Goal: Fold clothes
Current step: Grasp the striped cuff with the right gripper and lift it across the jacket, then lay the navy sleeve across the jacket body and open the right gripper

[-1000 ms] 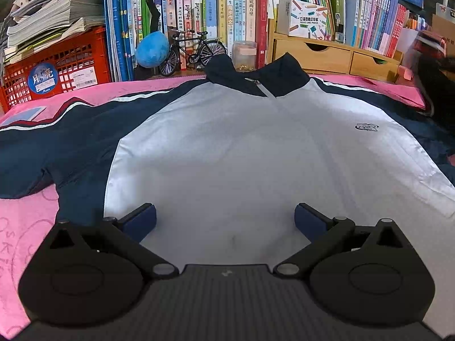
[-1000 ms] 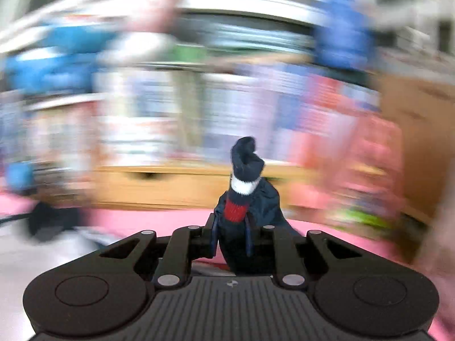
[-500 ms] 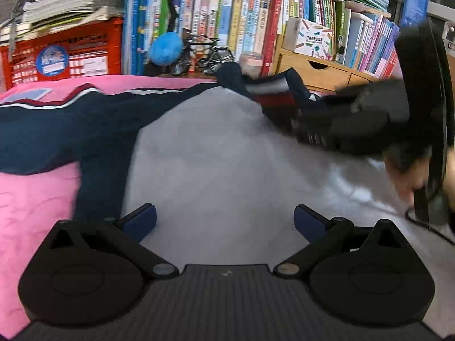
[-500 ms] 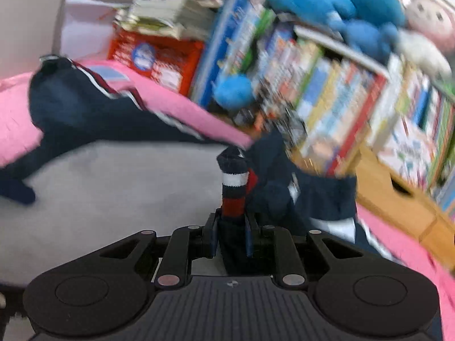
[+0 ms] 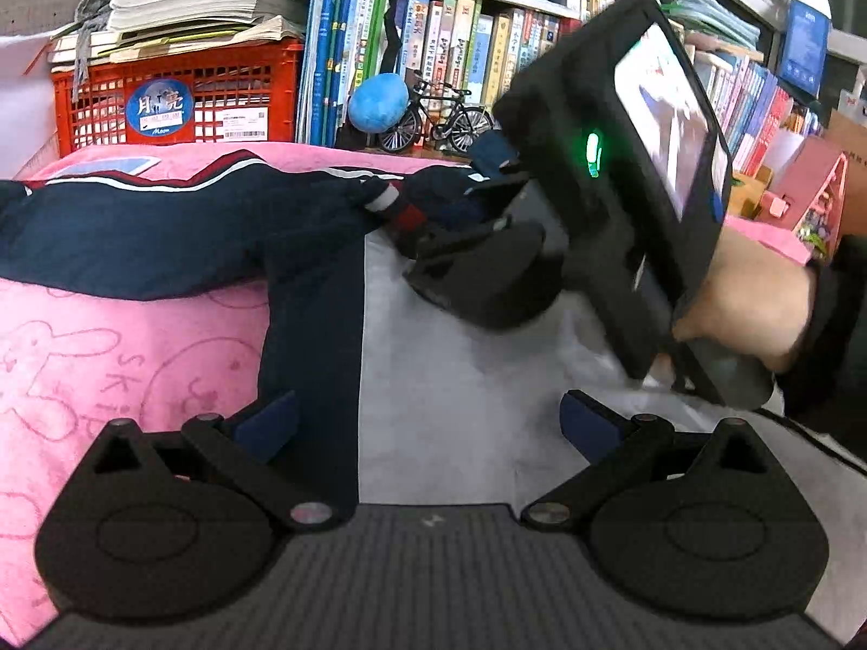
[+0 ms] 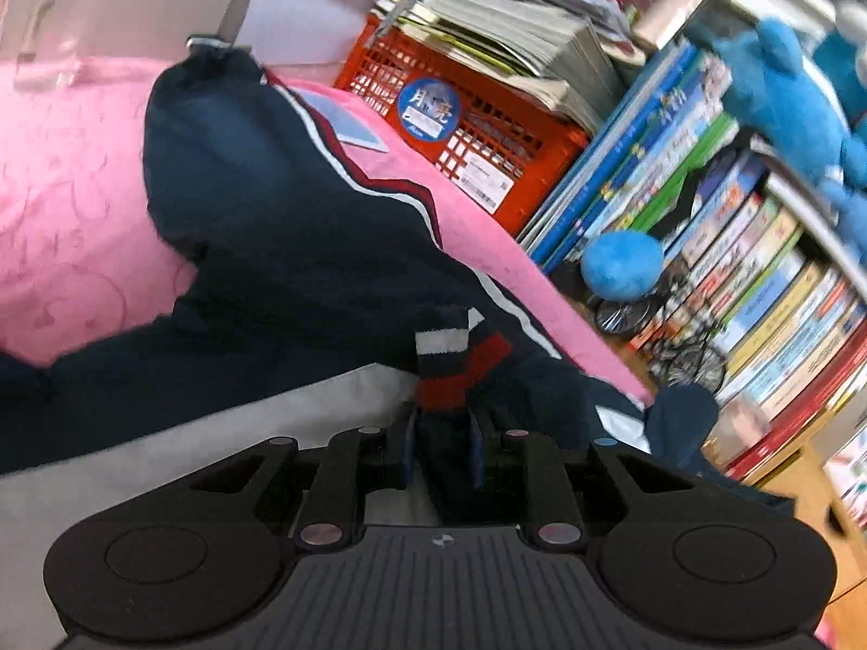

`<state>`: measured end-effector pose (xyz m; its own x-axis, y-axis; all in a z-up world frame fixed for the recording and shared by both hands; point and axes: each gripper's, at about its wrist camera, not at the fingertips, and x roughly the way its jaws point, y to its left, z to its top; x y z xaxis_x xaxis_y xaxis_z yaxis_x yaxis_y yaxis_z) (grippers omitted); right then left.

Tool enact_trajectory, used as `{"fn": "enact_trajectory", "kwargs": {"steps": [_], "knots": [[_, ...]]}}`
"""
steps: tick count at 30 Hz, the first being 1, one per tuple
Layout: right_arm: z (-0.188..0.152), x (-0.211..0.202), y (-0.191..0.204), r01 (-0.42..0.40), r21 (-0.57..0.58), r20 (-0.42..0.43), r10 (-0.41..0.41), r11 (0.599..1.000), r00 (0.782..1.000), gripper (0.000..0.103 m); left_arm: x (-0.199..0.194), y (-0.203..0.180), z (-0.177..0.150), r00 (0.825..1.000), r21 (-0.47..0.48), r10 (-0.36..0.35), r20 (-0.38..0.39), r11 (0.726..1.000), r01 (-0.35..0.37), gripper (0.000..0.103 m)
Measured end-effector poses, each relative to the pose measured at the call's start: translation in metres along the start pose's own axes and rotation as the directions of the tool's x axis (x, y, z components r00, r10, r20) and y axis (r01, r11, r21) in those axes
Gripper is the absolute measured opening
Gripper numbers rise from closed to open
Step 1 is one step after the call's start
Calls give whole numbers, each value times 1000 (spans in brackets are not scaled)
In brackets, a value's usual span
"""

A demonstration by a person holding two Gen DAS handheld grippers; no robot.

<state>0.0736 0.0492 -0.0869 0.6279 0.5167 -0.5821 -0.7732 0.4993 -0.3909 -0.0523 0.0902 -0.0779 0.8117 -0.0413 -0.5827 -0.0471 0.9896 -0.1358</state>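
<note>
A navy and white jacket (image 5: pixel 444 379) lies flat on a pink blanket (image 5: pixel 108 357). Its left sleeve (image 5: pixel 162 238) stretches out to the left. My left gripper (image 5: pixel 428 422) is open and empty, low over the jacket's lower left part, astride the navy side panel. My right gripper (image 6: pixel 441 444) is shut on the jacket's right sleeve cuff (image 6: pixel 444 357), striped navy, white and red. It holds the cuff over the jacket's upper chest, near the collar; this shows in the left wrist view too (image 5: pixel 395 206).
A red crate (image 5: pixel 179 97) with stacked papers stands behind the blanket at the left. Books (image 5: pixel 460 54), a blue ball (image 5: pixel 376 100) and a small model bicycle (image 5: pixel 433 119) line the back edge. A pink box (image 5: pixel 802 200) is at the right.
My right gripper has carried the sleeve cuff from the right side across the jacket to its upper left chest. My left gripper has shifted left, toward the navy side panel.
</note>
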Motion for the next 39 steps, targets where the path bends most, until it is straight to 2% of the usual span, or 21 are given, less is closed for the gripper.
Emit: {"fn": "enact_trajectory", "kwargs": {"steps": [1,2,3,4,6,8,10,12,14,15,16,20,23,25,28,31,35,37,38,39], "knots": [[-1,-5,-9,-32,51,4,32,998,999,56,-1,1,-1,1000,0,-2,1,1000,2,103],[-2,-10,-19,-64,101,9,63,993,998,72,-1,2,-1,1000,-4,-8,3,1000,8,103],[-9,-21,-28,-65,135,19,63,989,998,96,-2,4,-1,1000,-14,-18,8,1000,18,103],[-19,-35,-39,-55,162,28,51,985,998,101,-2,7,-2,999,-27,-31,15,999,31,103],[-39,-62,-59,-37,217,47,27,976,999,102,-3,15,-1,997,-53,-67,24,996,69,103],[-59,-89,-79,-19,271,64,1,962,998,103,-1,21,7,996,-58,-86,-2,995,86,103],[-79,-116,-99,-2,325,80,-25,946,996,103,0,23,21,998,-64,-53,-29,997,51,103],[-99,-143,-119,13,378,94,-52,926,994,103,0,21,40,1000,-57,-30,0,998,30,103],[-119,-160,-138,34,441,83,-78,897,994,85,5,16,64,999,-39,-12,48,999,14,103],[-129,-160,-146,51,481,54,-88,875,995,58,10,15,75,998,-35,1,64,999,1,103],[-139,-160,-154,70,519,26,-97,852,995,47,19,13,85,997,-38,23,69,999,-21,103],[-181,-159,-186,150,656,-93,-119,739,989,47,68,1,113,988,-32,149,39,988,-148,103],[-201,-153,-193,184,680,-138,-122,710,983,47,106,-8,112,960,63,279,-21,959,-277,103],[-209,-148,-194,198,677,-163,-118,709,979,47,119,-9,102,938,127,346,-19,931,-341,103],[-222,-142,-192,207,668,-179,-115,715,977,47,117,-2,93,940,131,339,22,932,-339,103],[-223,-140,-184,226,603,-179,-147,765,973,48,118,6,92,947,94,320,16,943,-320,103],[-211,-147,-191,251,612,-219,-145,750,965,50,119,21,95,966,6,259,-23,966,-258,103],[-200,-158,-195,254,628,-184,-177,736,967,67,120,24,95,970,-22,239,-34,971,-240,103],[-192,-161,-197,246,627,-150,-195,739,969,72,120,24,95,970,-23,239,-34,970,-240,103],[-181,-161,-198,235,617,-113,-211,751,971,82,120,24,95,970,-24,239,-35,970,-240,103]]}}
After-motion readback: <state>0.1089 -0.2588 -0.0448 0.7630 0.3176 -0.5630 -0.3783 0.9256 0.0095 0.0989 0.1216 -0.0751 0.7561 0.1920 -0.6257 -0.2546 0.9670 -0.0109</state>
